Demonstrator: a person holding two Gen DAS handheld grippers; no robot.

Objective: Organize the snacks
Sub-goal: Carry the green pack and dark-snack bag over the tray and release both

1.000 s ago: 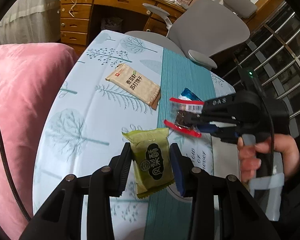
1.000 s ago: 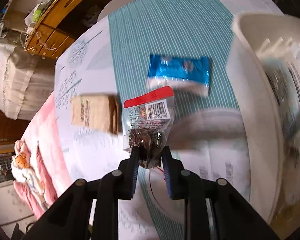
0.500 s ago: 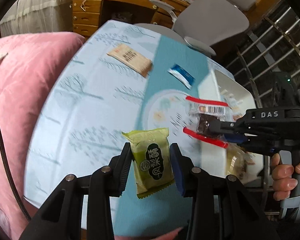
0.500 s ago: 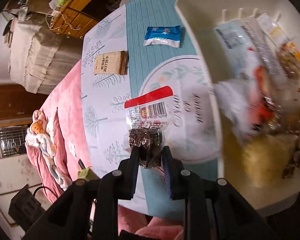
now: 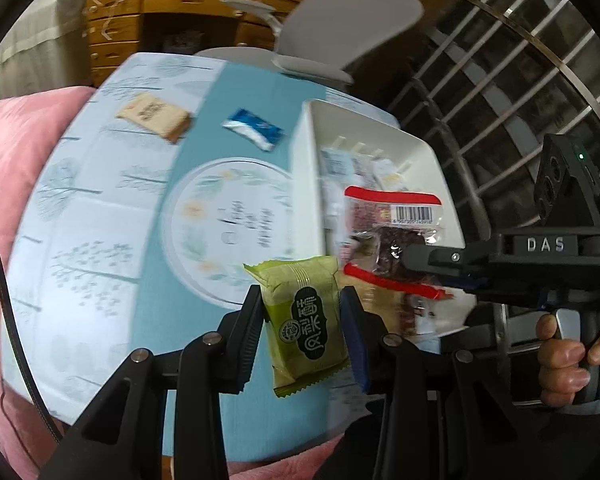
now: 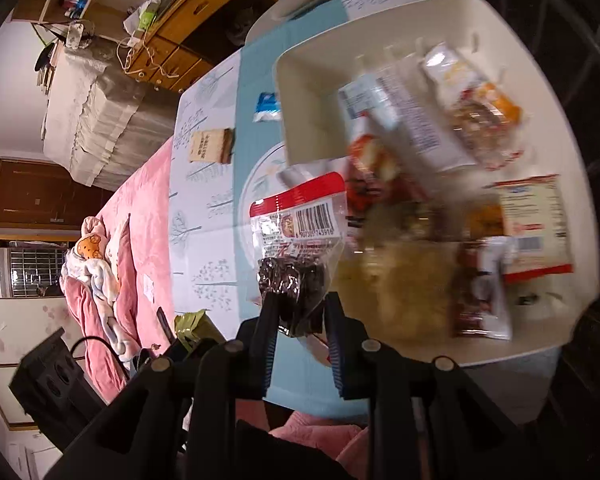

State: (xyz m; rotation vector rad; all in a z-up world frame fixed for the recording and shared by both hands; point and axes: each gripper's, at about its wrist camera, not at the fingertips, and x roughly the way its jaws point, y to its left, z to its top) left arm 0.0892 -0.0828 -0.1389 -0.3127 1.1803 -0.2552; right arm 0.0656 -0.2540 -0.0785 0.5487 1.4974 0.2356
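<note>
Two snacks are mid-air: left gripper clamped on the green pack, right gripper clamped on the red-top bag. Bin, frame right, looks half full. Tan pack and blue pack wait on the table, upper left.

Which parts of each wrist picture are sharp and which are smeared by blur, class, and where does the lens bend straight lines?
Left wrist view: the green wrapped snack is sharp, the patterned tablecloth smeared, the metal window bars curve. Right wrist view: the clear red-topped packet with a barcode is sharp; the packets in the white plastic bin are streaked; corners go dark.
</note>
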